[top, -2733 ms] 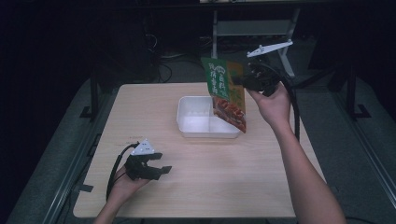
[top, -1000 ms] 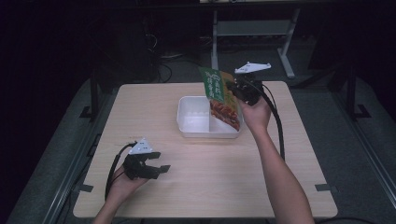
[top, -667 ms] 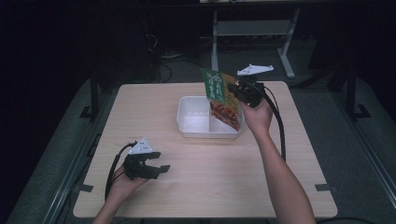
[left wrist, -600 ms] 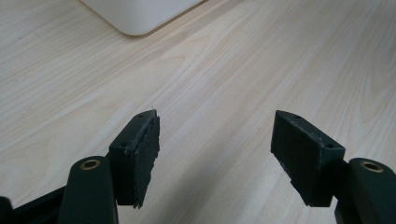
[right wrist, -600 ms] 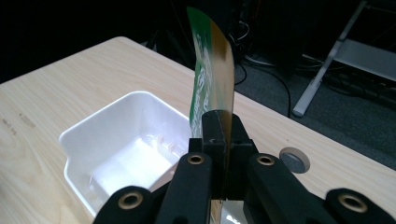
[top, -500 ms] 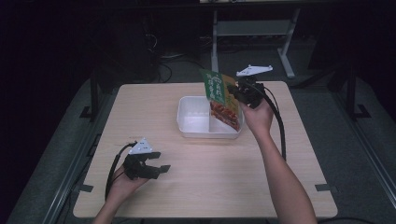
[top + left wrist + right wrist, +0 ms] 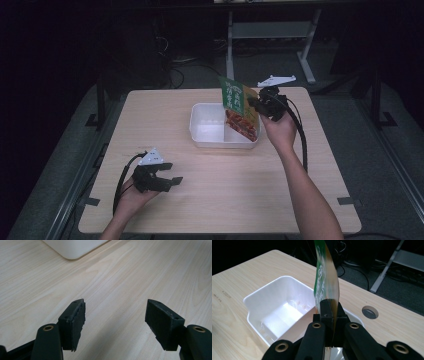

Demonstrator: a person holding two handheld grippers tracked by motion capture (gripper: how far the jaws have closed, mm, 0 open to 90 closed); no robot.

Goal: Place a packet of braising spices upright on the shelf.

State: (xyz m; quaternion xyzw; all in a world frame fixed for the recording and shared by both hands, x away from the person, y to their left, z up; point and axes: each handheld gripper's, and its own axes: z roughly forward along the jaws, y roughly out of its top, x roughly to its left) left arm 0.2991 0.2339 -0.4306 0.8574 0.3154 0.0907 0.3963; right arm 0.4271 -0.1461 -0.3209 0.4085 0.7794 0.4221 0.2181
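Your right hand-held gripper has its two black jaws pressed together on the edge of a flat, glossy snack pouch with a green top and a reddish-brown printed lower half. From above, the pouch stands nearly upright and leans a little, its lower end down inside the white rectangular plastic tub at the far middle of the pale wooden bench. The tub has two compartments, and the pouch sits over the right-hand one; whether its bottom edge touches the tub floor you cannot tell from these angles. In the right gripper view the right hand-held gripper pinches the pouch edge-on, with the green print curving up and away above the jaws and the tub's left compartment lying open and bare beside it. A round cable hole shows in the bench beyond the tub.

Your left hand-held gripper rests low at the near left of the bench, well apart from the tub, its jaws spread wide and holding nothing. In the left gripper view its ribbed pads frame bare wood grain, with one corner of the white tub at the top edge.
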